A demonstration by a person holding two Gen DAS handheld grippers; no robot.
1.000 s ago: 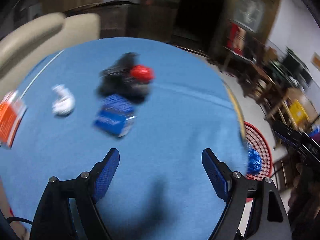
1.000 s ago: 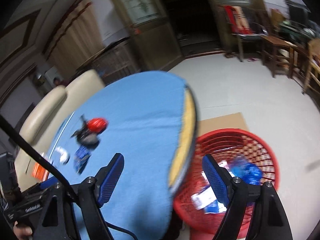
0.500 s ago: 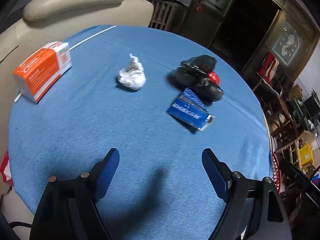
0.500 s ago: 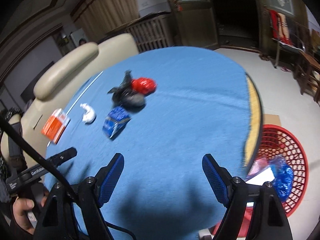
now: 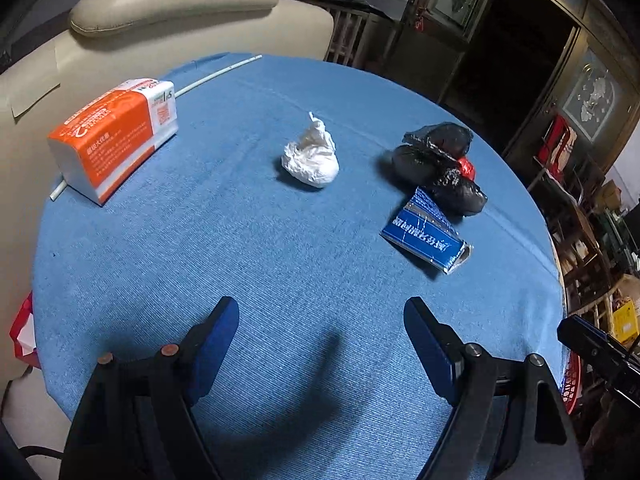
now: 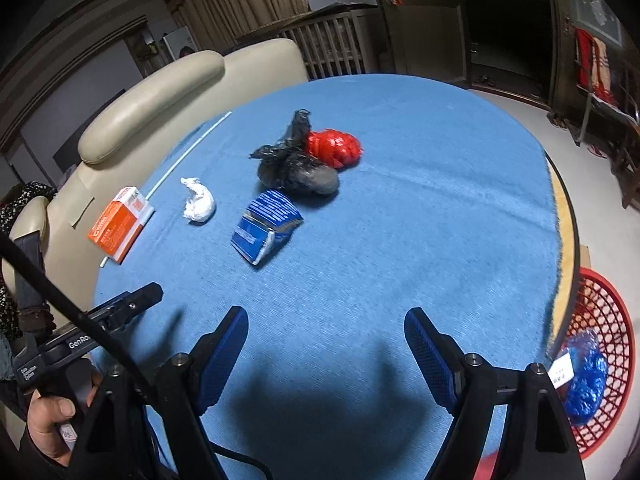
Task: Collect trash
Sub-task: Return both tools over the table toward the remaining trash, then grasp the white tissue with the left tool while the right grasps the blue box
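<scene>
Swinging from the red basket (image 6: 600,320) beside the desk (image 5: 280,280) toward the blue packet (image 5: 426,232), both the left gripper (image 5: 320,328) and right gripper (image 6: 326,336) kept jaws spread and empty, the packet lying just beside the black bag (image 5: 436,160).

Tissue pack (image 5: 114,136) set at the table's (image 5: 280,280) left, crumpled paper (image 5: 310,156) at centre, bag bundle (image 5: 438,166) to its right, flattened carton (image 5: 426,236) before it, basket (image 6: 604,320) placed beyond the right edge.

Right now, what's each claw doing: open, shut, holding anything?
Left claw: open, empty, over the blue tablecloth.
Right claw: open, empty, over the same cloth.
</scene>
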